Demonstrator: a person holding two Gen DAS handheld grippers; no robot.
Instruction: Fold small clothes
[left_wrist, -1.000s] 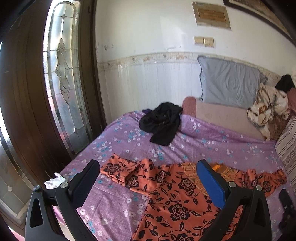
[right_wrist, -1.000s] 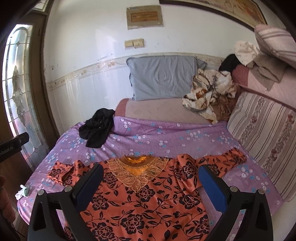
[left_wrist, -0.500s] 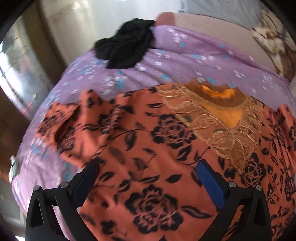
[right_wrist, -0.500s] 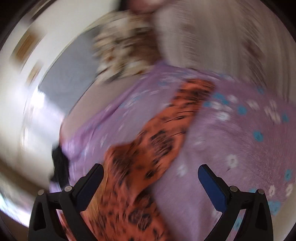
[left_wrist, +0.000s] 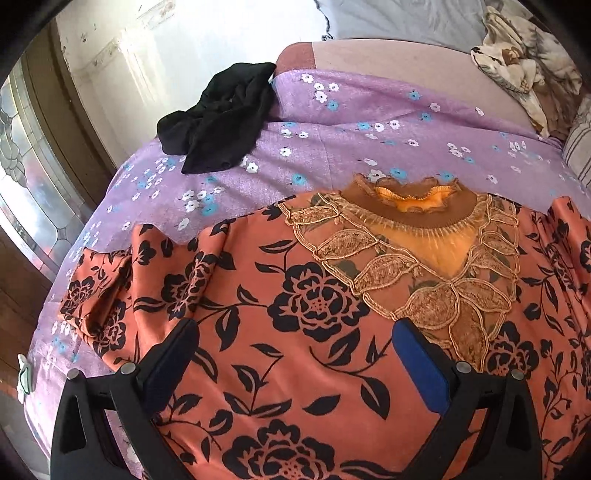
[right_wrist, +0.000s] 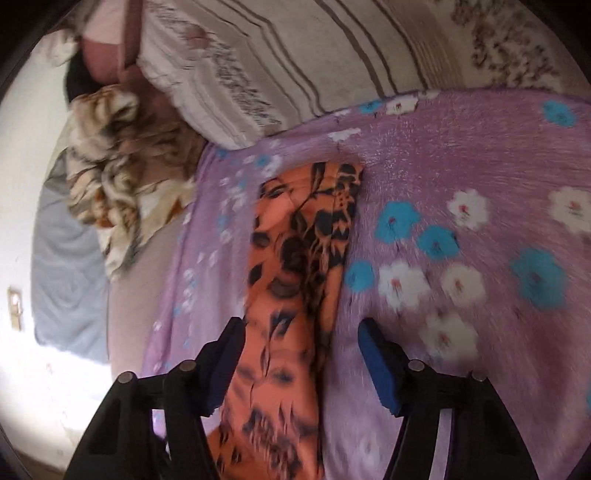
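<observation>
An orange top (left_wrist: 295, 314) with black flowers and a gold lace collar lies spread flat on the purple flowered bed sheet (left_wrist: 332, 122). My left gripper (left_wrist: 295, 354) is open and hovers over its chest, left of the collar. Its left sleeve lies crumpled at the left edge. In the right wrist view my right gripper (right_wrist: 301, 350) is open, its jaws either side of the top's right sleeve (right_wrist: 303, 258), which runs away from me toward the pillows. I cannot tell whether the pads touch the cloth.
A black garment (left_wrist: 221, 118) lies bunched at the bed's far left. A striped pillow (right_wrist: 258, 66), a brown patterned cloth (right_wrist: 122, 162) and a grey pillow (right_wrist: 66, 258) sit at the head. A glass door (left_wrist: 22, 166) stands left of the bed.
Both grippers dropped from a high view of the bed down close to the top. The left moved over the chest; the right swung right onto the sleeve and its jaws narrowed somewhat.
</observation>
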